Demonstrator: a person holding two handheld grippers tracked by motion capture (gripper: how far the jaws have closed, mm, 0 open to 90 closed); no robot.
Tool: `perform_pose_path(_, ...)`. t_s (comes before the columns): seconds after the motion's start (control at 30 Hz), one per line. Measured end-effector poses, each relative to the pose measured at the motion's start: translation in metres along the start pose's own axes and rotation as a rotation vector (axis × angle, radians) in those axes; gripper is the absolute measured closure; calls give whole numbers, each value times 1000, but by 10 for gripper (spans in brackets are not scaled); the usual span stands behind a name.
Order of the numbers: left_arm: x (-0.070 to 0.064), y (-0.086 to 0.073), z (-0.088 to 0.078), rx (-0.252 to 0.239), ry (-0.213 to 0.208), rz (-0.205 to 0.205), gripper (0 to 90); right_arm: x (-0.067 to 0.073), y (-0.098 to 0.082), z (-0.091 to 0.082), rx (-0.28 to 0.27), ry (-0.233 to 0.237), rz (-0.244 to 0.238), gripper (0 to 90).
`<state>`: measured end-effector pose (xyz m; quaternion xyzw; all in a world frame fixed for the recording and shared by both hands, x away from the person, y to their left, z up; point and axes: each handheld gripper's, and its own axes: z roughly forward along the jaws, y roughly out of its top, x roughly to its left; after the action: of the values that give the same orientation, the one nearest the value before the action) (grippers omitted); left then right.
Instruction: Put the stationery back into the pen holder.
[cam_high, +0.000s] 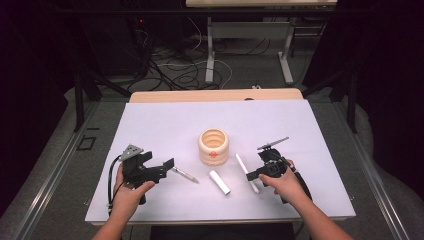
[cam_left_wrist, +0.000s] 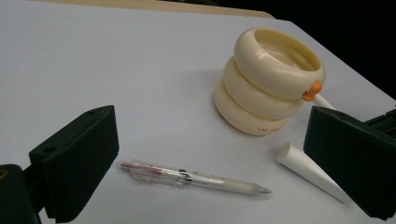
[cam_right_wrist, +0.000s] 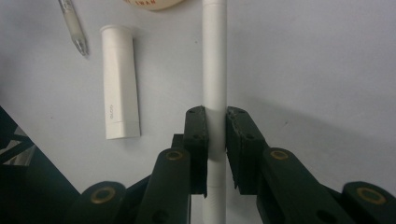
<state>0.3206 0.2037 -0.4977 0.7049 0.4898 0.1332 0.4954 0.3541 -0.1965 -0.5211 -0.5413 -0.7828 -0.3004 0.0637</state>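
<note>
White is the word for the long slim tube (cam_right_wrist: 215, 70) clamped in the right gripper (cam_right_wrist: 215, 140): in the right gripper view its two black fingers (cam_right_wrist: 195, 140) press on it from either side, with the tube running straight up between them and on past their tips. From above, that right gripper (cam_high: 266, 169) sits at about four o'clock from the cream ringed holder (cam_high: 213, 146), which stands upright at the middle of the pale worktop (cam_high: 165, 120), and the tube (cam_high: 243, 165) lies slanted on the worktop, its far end close to the holder's base.

Over on the other side, the left gripper (cam_high: 167, 165) is at roughly eight o'clock from the holder, and its fingers (cam_left_wrist: 79, 158) stand wide apart with nothing between them. A clear pen with a pale grip (cam_left_wrist: 196, 177) lies flat on the worktop just ahead of them; in the high view the pen (cam_high: 185, 175) points off towards four o'clock. Between pen and tube lies a shorter, fatter white stick with a cap (cam_high: 219, 182), at six o'clock from the holder, touching neither. The holder (cam_left_wrist: 268, 84) shows three stacked rings and a small orange tab on its side.
</note>
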Motion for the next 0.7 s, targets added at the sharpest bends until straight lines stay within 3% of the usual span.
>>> perform_pose_path(0.2,-15,7,6,26,-33,3,36,2,3,-7,-62,25,-40,786)
perform_pose_path(0.43,-30,17,10,18,-52,23,128,10,3,-12,-96,40,-62,786)
perform_pose_path(0.7,-43,27,20,25,-82,21,166,20,4,-21,-151,43,-114,786)
